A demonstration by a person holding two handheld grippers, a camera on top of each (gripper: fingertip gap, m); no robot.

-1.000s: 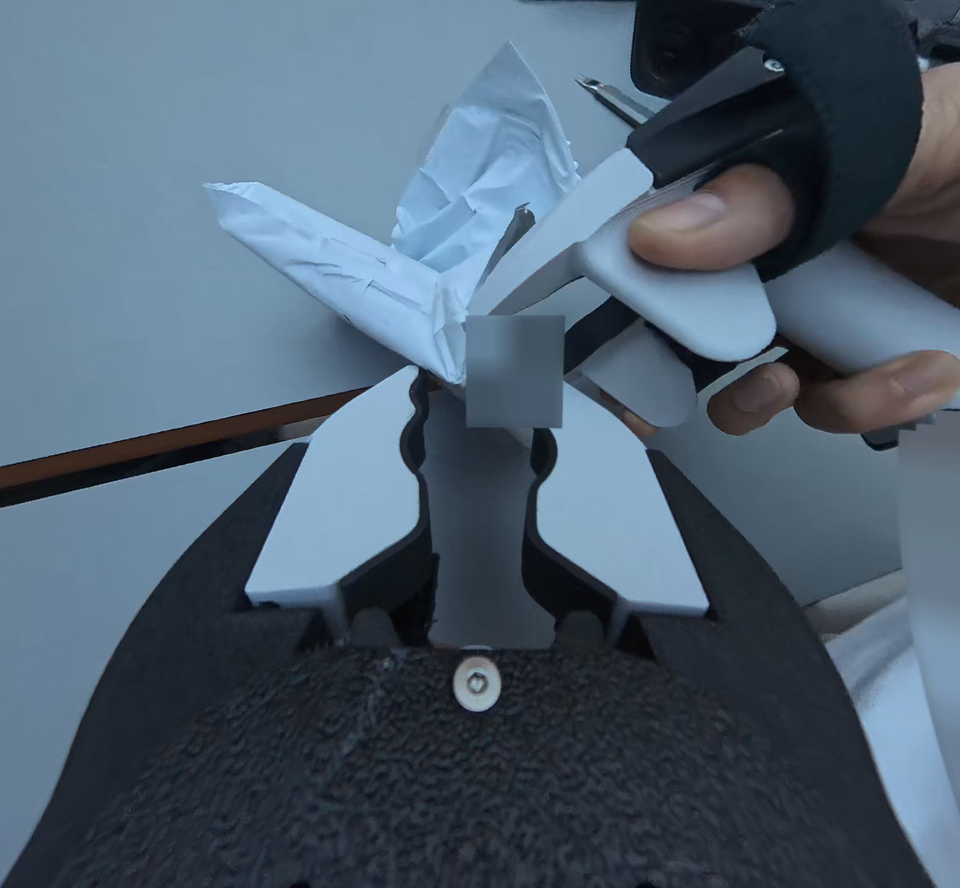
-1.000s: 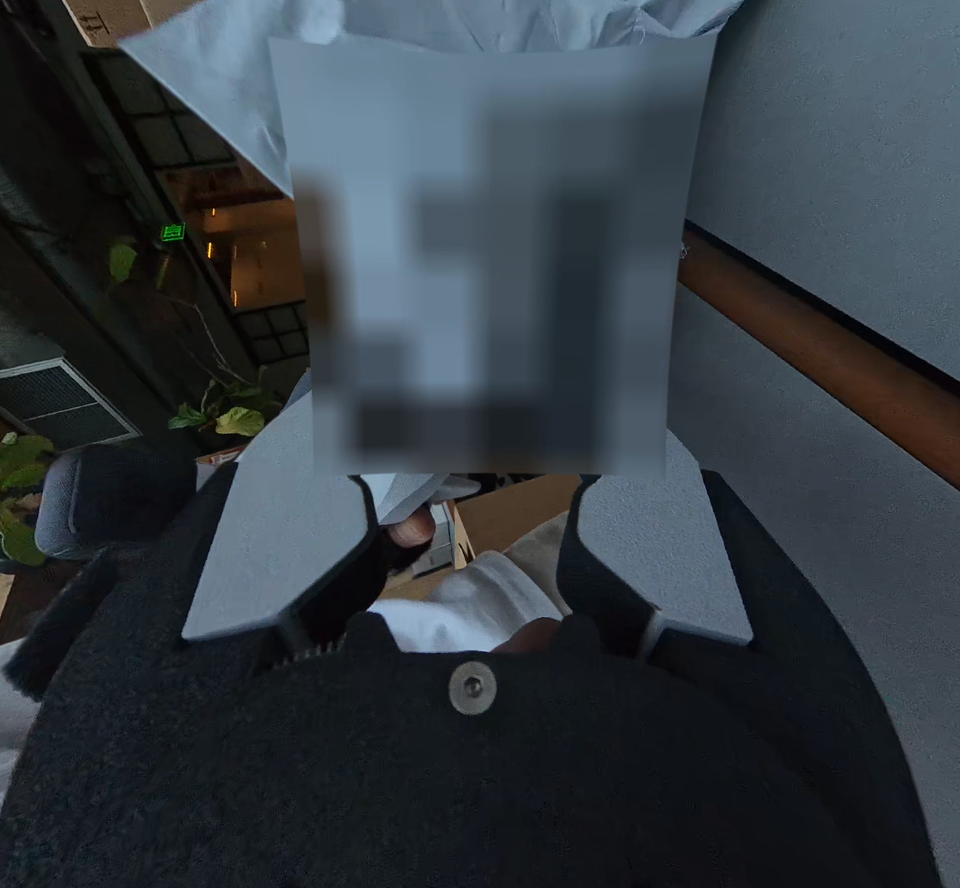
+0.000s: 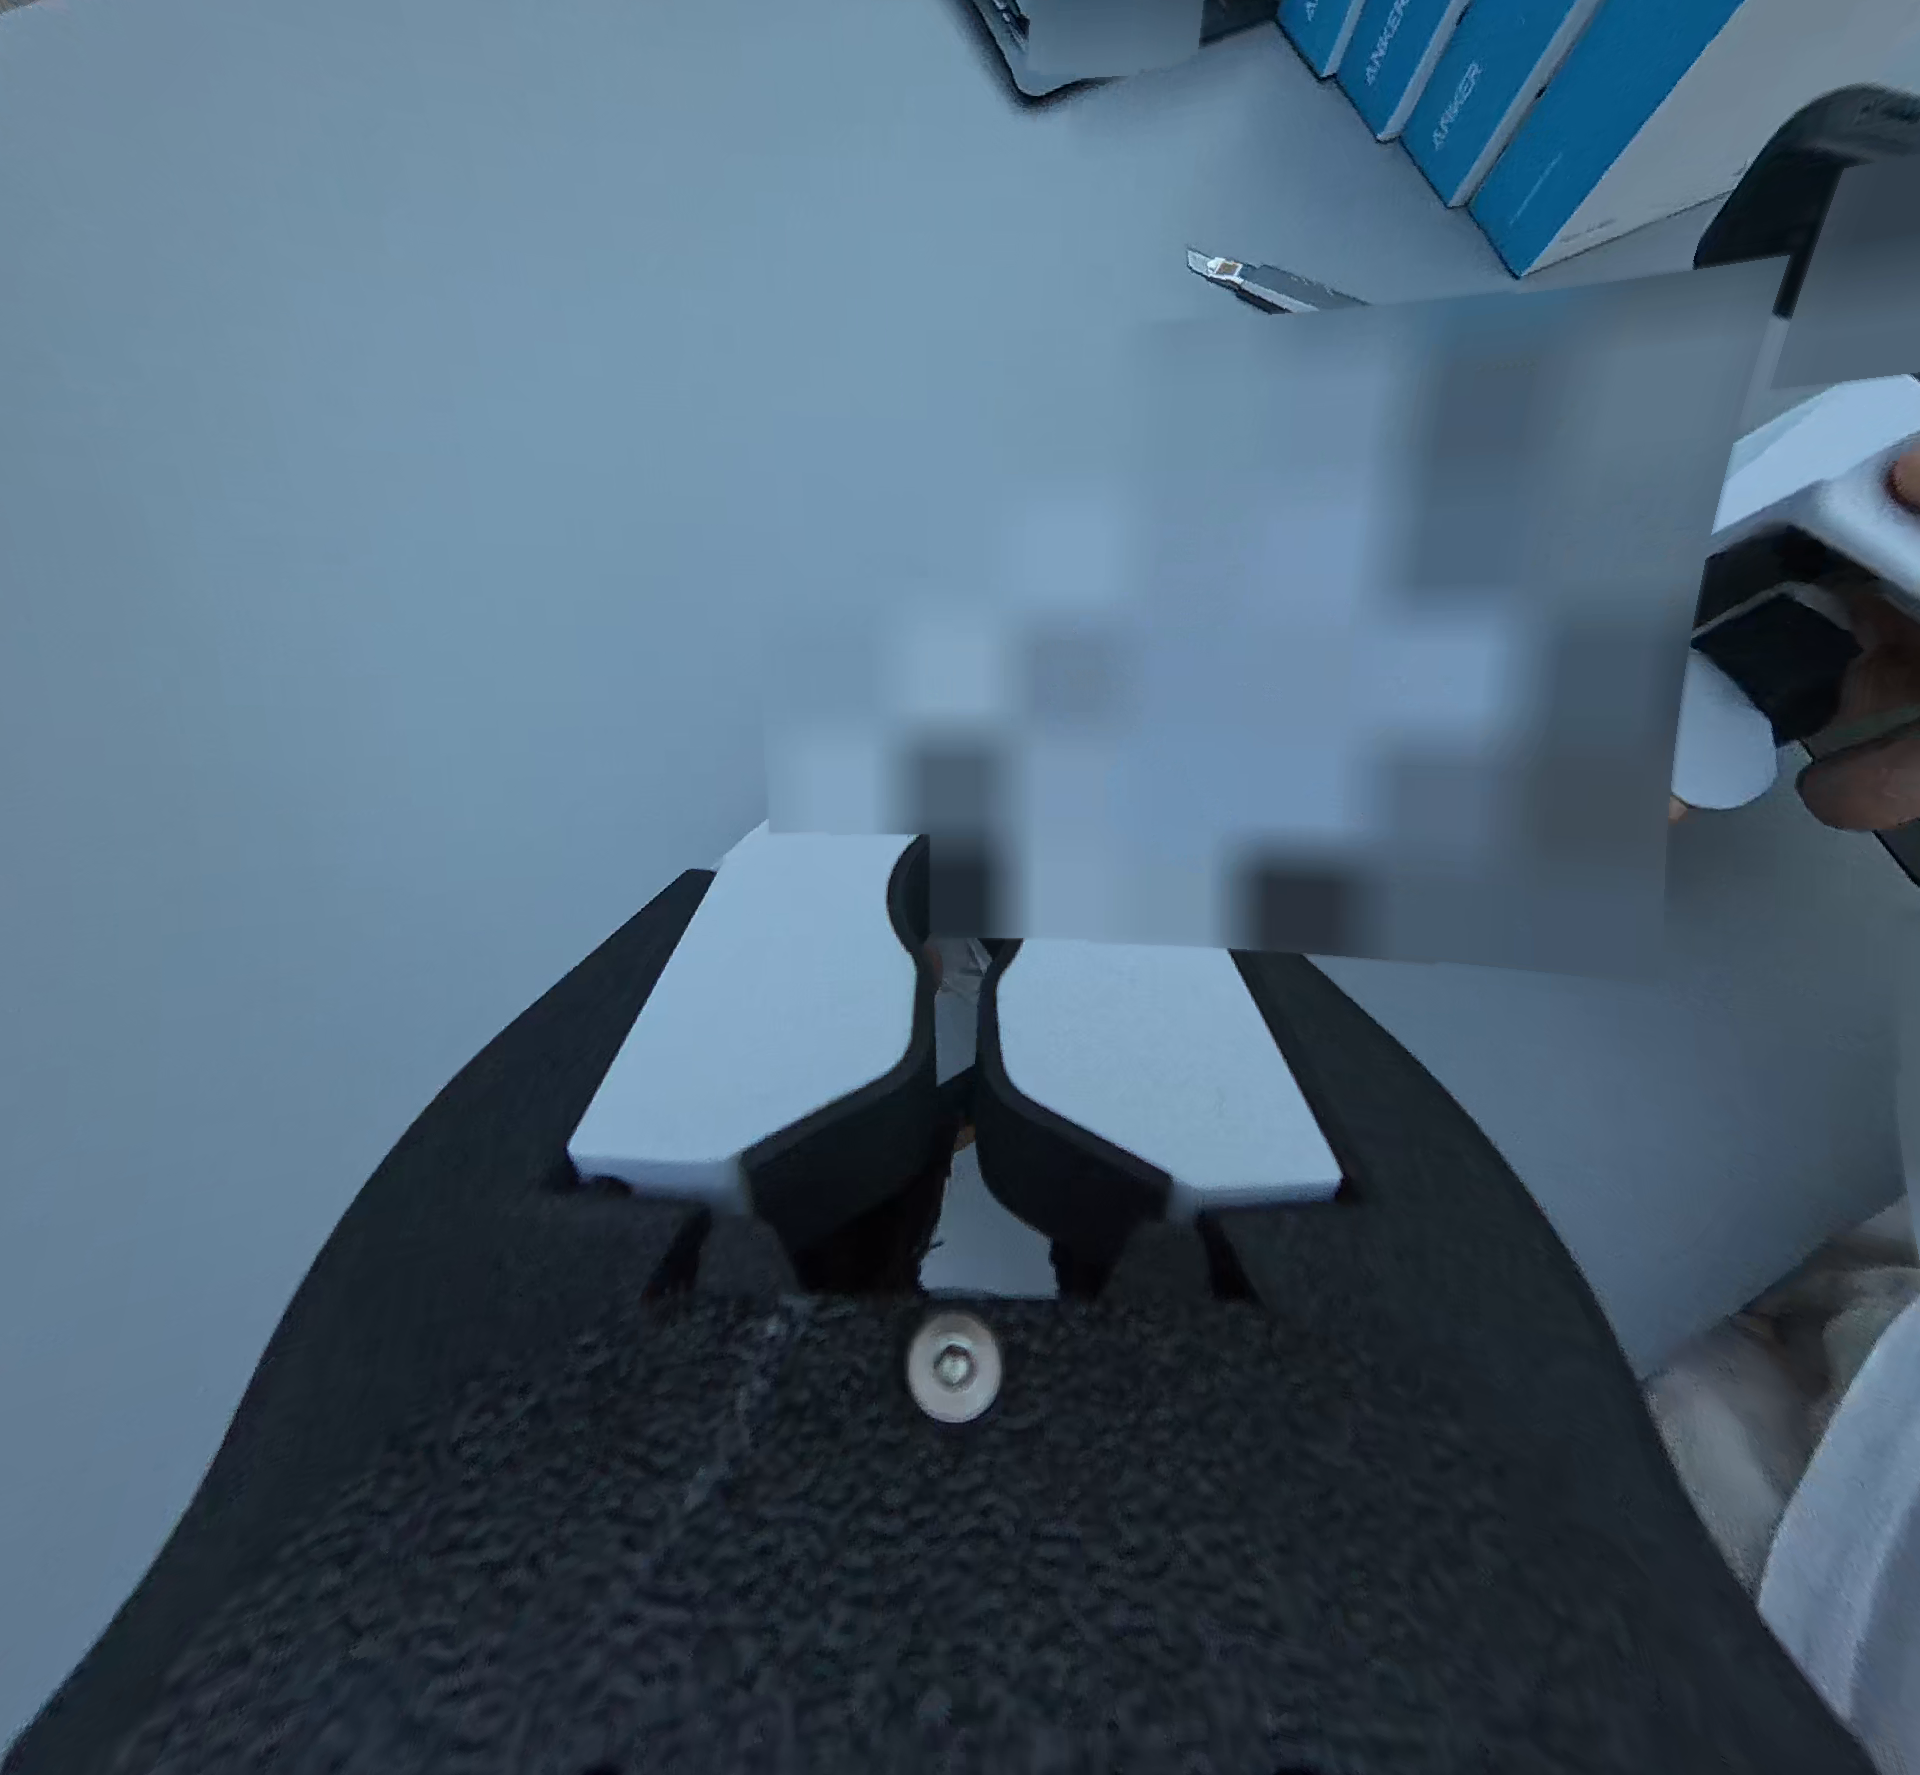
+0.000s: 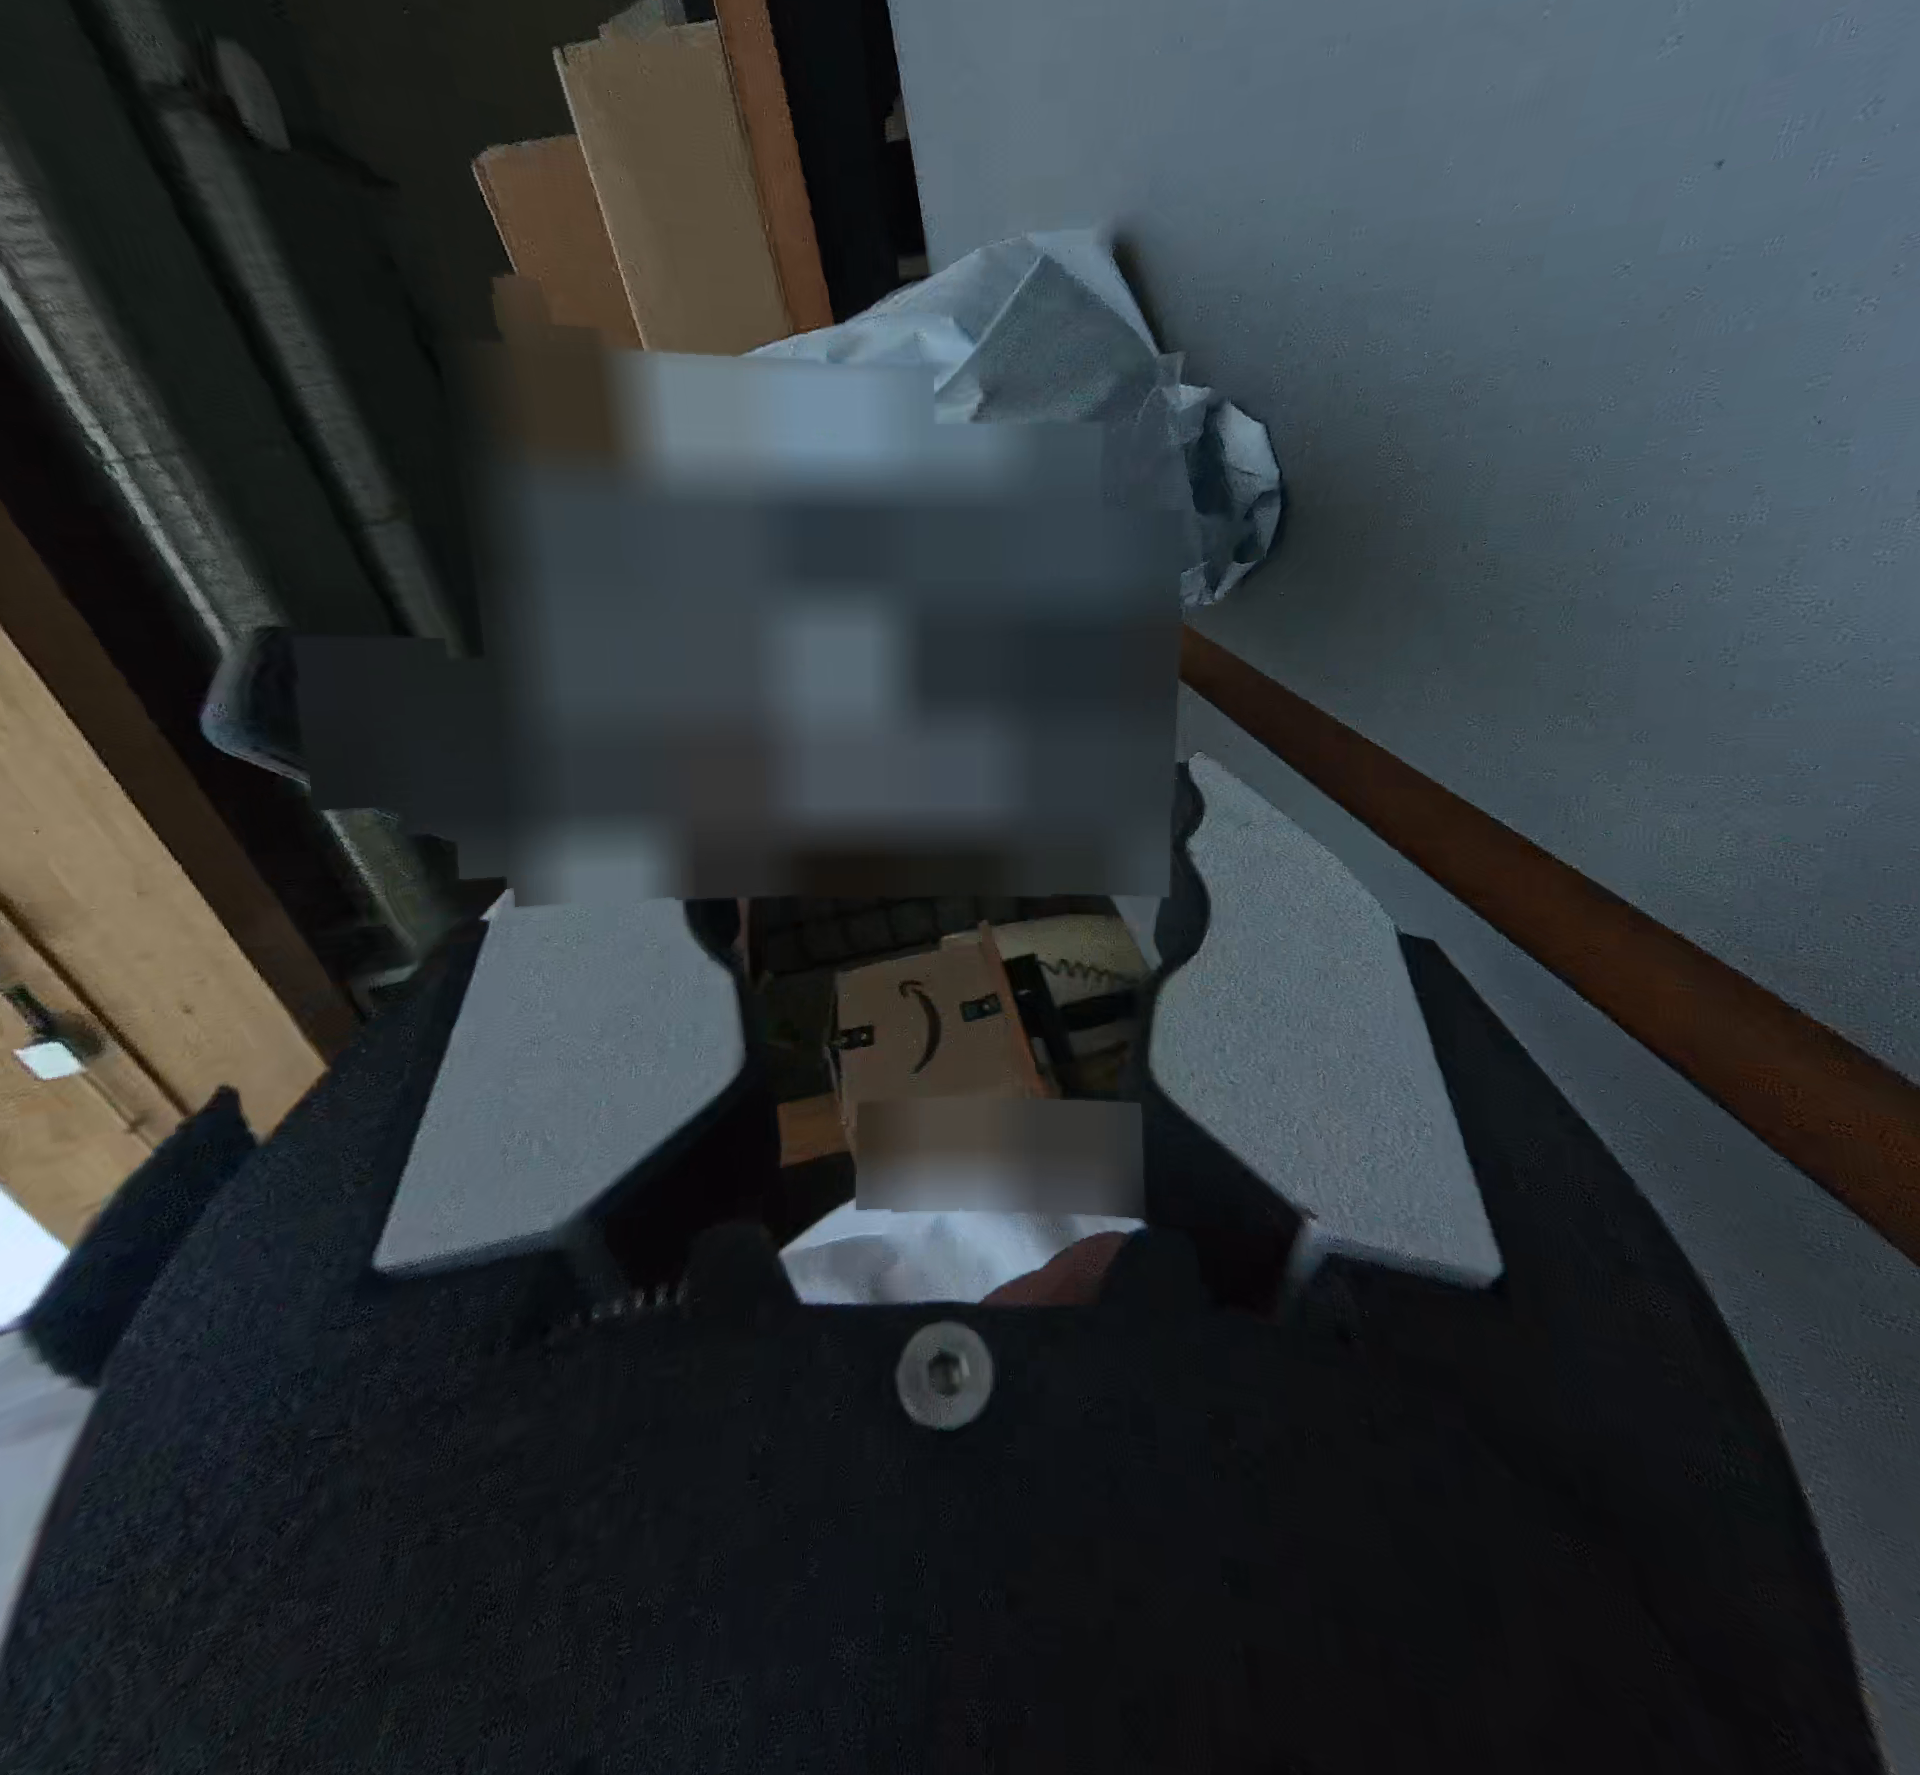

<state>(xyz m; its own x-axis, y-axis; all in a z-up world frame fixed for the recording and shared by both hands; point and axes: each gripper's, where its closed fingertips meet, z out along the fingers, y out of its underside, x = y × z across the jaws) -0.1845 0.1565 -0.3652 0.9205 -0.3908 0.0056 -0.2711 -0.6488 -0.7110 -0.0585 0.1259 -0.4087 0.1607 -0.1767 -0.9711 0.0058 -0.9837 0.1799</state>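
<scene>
Paper: crumpled white paper (image 4: 1091,354) lies ahead of my right gripper against the grey table (image 4: 1507,271); a blur hides most of it, so I cannot tell its long axis.
Left gripper (image 3: 951,956): my fingers are nearly pressed together; tips blurred, hold unclear.
Right gripper (image 4: 951,852): spread wide, tips hidden.
Nearby: a utility knife (image 3: 1262,283) and blue boxes (image 3: 1558,52) lie beyond on the table.

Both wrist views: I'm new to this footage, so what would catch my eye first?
In the right wrist view, crumpled white paper sits ahead of the open right gripper, against the grey table. In the left wrist view, the left gripper is nearly shut, with blue boxes standing at top right.
</scene>
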